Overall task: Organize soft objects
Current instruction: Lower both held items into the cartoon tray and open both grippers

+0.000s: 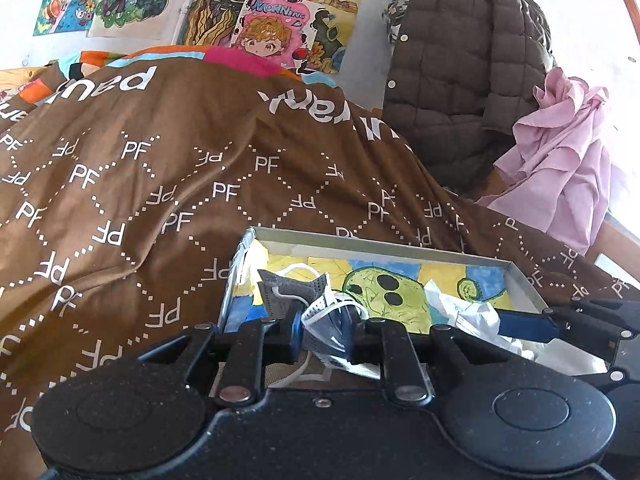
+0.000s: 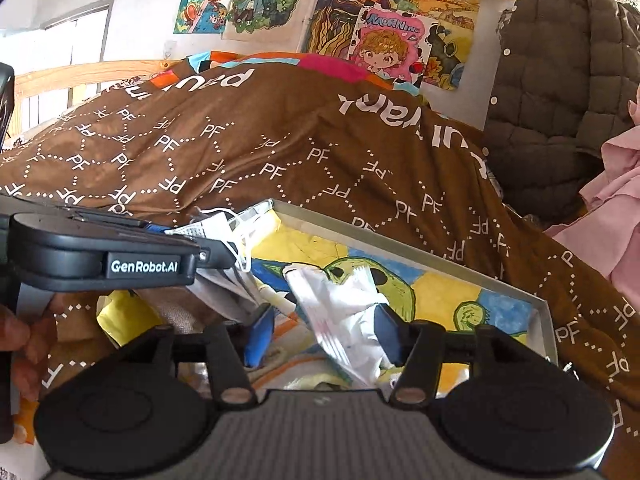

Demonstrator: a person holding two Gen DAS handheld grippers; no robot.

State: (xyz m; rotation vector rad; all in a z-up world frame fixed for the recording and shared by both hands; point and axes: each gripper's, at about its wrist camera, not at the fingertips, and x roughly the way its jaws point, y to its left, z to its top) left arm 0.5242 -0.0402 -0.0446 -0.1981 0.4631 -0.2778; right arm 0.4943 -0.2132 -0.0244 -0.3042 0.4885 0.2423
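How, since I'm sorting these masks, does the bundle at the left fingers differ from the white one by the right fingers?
The mask bundle mixes grey and blue-white pieces; the white mask is plain white. The bundle is pinched in the fingers of the left gripper; the white mask lies loose in the tray, between the open fingers of the right gripper. Both are crumpled.

Brown quilt w/ white PF print; pink cloth; yellow-green tray art.
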